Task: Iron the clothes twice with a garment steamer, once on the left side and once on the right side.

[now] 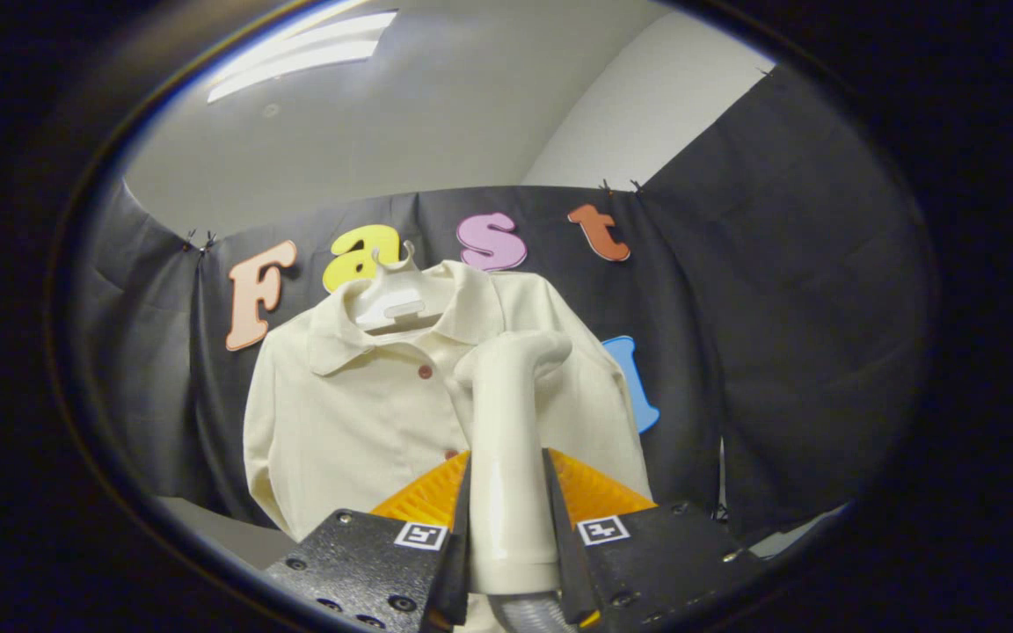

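I have one steamer (pixel 511 440) and one shirt (pixel 357 413) before me. My gripper (pixel 509 505) is clamped on the steamer's white handle, both orange fingers (pixel 427 497) pressing its sides, so it stands upright between them with its head bent over at the top. A grey hose (pixel 528 611) leaves its base. The cream shirt hangs on one white hanger (pixel 397 299) just beyond the steamer, two red buttons (pixel 425 372) showing. The steamer head sits in front of the shirt's right half as I see it.
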Action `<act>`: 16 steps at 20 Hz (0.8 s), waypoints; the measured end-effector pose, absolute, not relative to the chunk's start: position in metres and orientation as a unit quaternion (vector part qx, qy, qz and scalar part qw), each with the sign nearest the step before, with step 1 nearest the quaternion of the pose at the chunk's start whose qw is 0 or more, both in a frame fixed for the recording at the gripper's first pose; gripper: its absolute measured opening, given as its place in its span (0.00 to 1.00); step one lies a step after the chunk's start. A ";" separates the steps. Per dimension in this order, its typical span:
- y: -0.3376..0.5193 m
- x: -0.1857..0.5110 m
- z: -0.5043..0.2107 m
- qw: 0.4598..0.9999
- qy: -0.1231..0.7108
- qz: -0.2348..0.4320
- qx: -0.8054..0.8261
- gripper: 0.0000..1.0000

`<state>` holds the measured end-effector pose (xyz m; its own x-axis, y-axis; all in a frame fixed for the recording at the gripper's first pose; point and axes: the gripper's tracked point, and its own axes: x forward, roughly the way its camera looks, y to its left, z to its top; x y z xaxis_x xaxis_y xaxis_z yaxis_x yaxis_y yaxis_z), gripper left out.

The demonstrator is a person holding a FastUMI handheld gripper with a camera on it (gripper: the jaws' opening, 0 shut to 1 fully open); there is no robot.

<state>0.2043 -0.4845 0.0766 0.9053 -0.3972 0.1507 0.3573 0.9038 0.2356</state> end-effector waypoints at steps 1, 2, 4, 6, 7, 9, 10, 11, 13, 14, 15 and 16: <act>-0.485 0.205 0.070 0.971 -0.095 -0.194 0.103 0.40; -0.485 0.204 0.066 0.970 -0.098 -0.195 0.107 0.40; -0.484 0.202 0.046 0.970 -0.085 -0.194 0.120 0.40; -0.482 0.198 0.027 0.969 -0.077 -0.193 0.130 0.40; -0.482 0.197 0.016 0.969 -0.071 -0.192 0.136 0.39; -0.479 0.188 -0.007 0.968 -0.058 -0.191 0.151 0.39; -0.478 0.183 -0.020 0.968 -0.051 -0.191 0.155 0.39; -0.479 0.180 -0.030 0.967 -0.048 -0.193 0.159 0.40; -0.479 0.173 -0.051 0.966 -0.035 -0.197 0.167 0.39; -0.479 0.170 -0.059 0.965 -0.032 -0.198 0.170 0.40; -0.478 0.167 -0.068 0.965 -0.024 -0.198 0.172 0.40; -0.477 0.165 -0.075 0.964 -0.023 -0.199 0.176 0.40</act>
